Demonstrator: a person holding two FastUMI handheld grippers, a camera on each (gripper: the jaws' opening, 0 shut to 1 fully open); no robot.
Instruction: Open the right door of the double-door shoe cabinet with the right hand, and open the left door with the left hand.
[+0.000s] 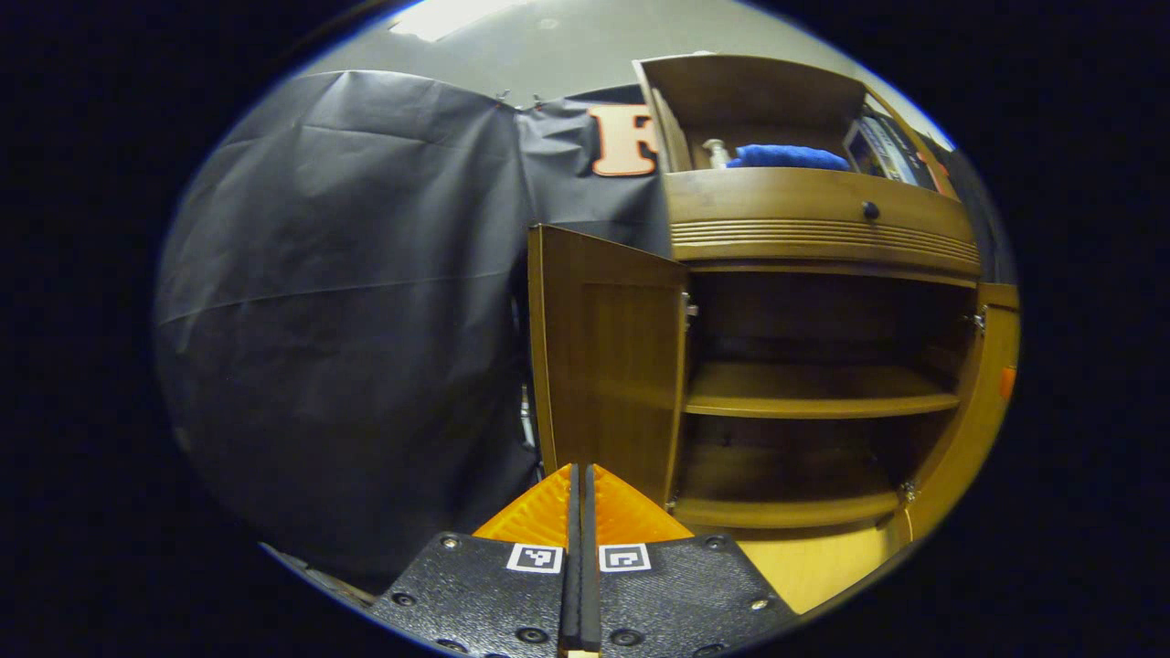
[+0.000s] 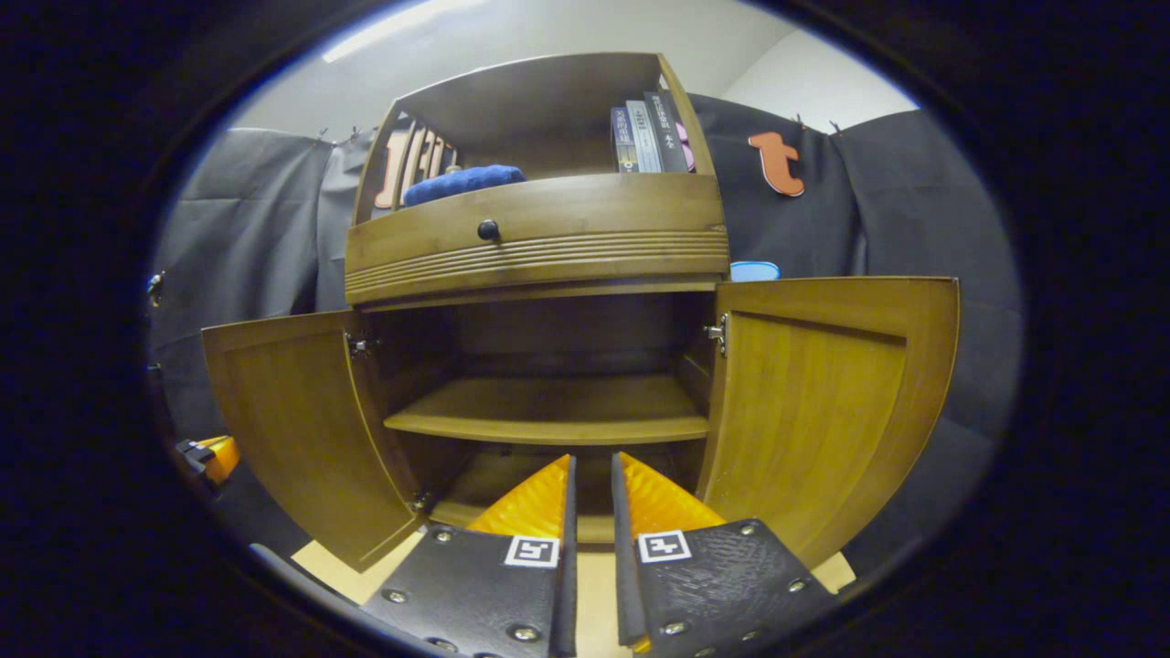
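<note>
— Against the black booth cloth [image 2: 914, 210] stands the shoe cabinet [image 2: 539, 238], both lower doors swung wide. Do you see the same from your side?

— Yes. From the left gripper view the cabinet [image 1: 823, 228] fills the right half, with cloth [image 1: 347, 302] covering the rest. Its left door [image 1: 608, 366] stands open toward me, inner face showing, hinged at the cabinet's left edge.

— And in the right gripper view that left door [image 2: 292, 429] hangs out at the left, while the right door [image 2: 823, 411] swings out at the right, inner panel facing the camera. Between them the middle shelf [image 2: 548, 411] is bare.

— Same shelf [image 1: 813, 388] here, bare too. I catch the right door [image 1: 983, 402] as a thin strip at the far right edge.

— Above the doors runs a drawer front [image 2: 539, 228] with a dark knob [image 2: 488, 229]. Higher up, the open top compartment holds a blue cloth [image 2: 462, 183] and several books [image 2: 649, 132].

— I see the blue cloth [image 1: 786, 157] as well, and the knob [image 1: 870, 210].

— Now the grippers. The right gripper [image 2: 590, 475] points at the cabinet's lower opening, its jaws a narrow slit apart, holding nothing and touching neither door.

— The left gripper [image 1: 580, 484] has its fingers pressed flat together, nothing between them, tips just before the left door's lower edge; whether they touch it, I cannot tell.
</note>
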